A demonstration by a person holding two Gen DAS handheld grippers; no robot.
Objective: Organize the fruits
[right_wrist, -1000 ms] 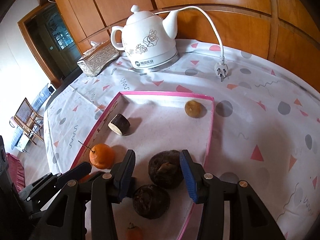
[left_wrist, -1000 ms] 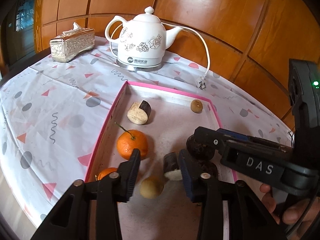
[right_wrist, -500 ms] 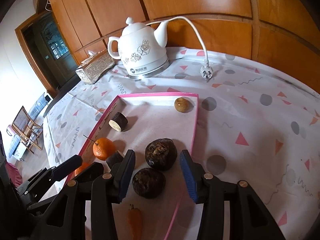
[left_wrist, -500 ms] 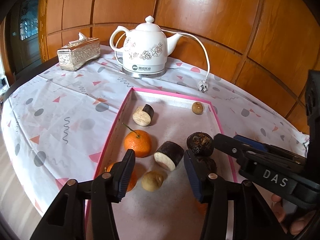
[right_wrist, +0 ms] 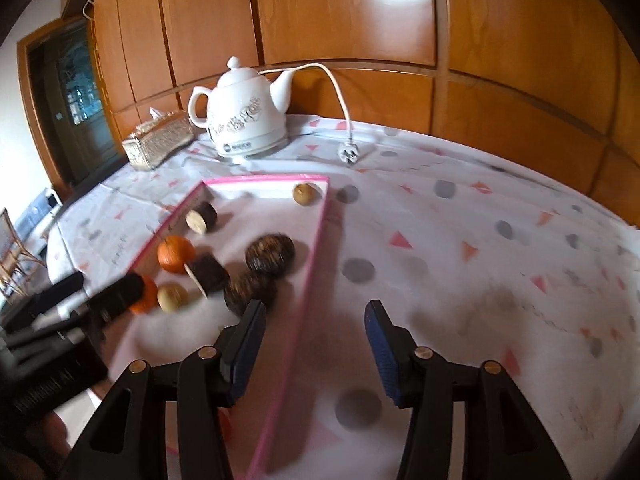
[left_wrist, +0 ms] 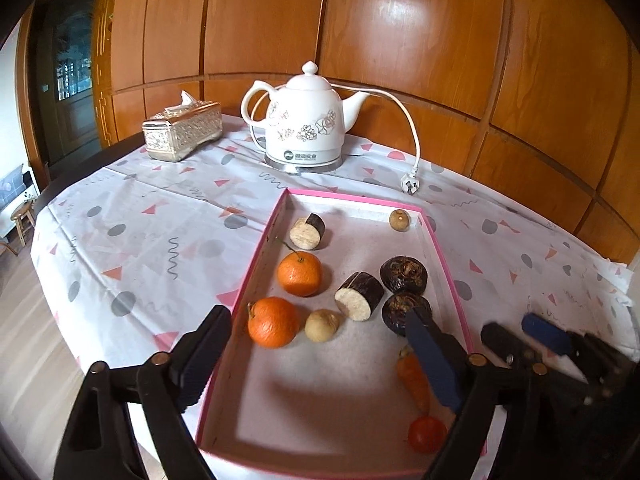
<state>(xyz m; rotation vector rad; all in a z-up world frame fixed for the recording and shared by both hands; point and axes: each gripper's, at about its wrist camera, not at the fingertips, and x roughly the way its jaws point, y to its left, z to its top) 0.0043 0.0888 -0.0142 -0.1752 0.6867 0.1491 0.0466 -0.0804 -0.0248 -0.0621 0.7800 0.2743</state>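
A pink-rimmed tray [left_wrist: 259, 258] holds two oranges [left_wrist: 299, 273] [left_wrist: 273, 322], two dark cut cylinders with pale faces [left_wrist: 359, 296] [left_wrist: 307, 231], two dark brown round fruits [left_wrist: 403, 274], two small tan fruits [left_wrist: 322, 325] [left_wrist: 399, 220], a small carrot [left_wrist: 414, 380] and a small red fruit [left_wrist: 426, 434]. My left gripper [left_wrist: 320, 360] is open and empty above the tray's near end. My right gripper [right_wrist: 314, 346] is open and empty over the tray's right rim [right_wrist: 310, 264]; it also shows at the right of the left wrist view [left_wrist: 520, 336].
A white floral electric kettle [left_wrist: 304, 120] with its cord and plug [left_wrist: 410, 186] stands behind the tray. A silver tissue box [left_wrist: 182, 130] sits at the back left. The patterned tablecloth [right_wrist: 460, 260] covers the round table; wood panelling is behind.
Both grippers have pulled back and up from the tray, so more of it shows. The right gripper has shifted right, off the dark fruits. The right view is now blurred.
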